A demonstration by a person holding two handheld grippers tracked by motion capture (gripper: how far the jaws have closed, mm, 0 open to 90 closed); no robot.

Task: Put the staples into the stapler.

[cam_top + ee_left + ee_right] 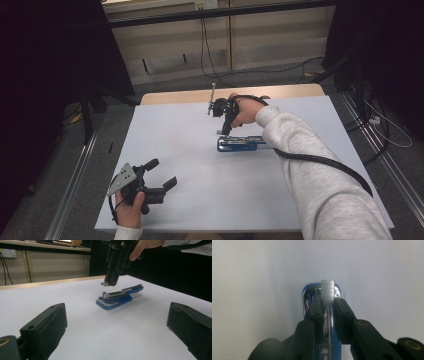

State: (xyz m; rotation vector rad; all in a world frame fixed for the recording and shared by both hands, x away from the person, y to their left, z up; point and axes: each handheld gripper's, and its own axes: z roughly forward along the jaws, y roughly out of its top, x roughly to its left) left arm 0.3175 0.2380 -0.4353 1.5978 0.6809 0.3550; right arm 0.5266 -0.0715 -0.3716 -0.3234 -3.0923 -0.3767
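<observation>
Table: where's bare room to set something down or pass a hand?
The table is bare between the left gripper and the blue stapler, and along the far left edge. It is crowded at the stapler, where the right gripper holds a staple strip just above it.

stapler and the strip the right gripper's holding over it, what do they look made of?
Stapler: blue body looks like glossy plastic, with a shiny, probably metal track along the top that throws bright glints in the right gripper view.

Staple strip: pale grey with fine ribbing across it, likely a bar of metal staples with a dull sheen, clamped in the right gripper.

Sheet underneath: matte white, paper or plastic, can't tell.
</observation>
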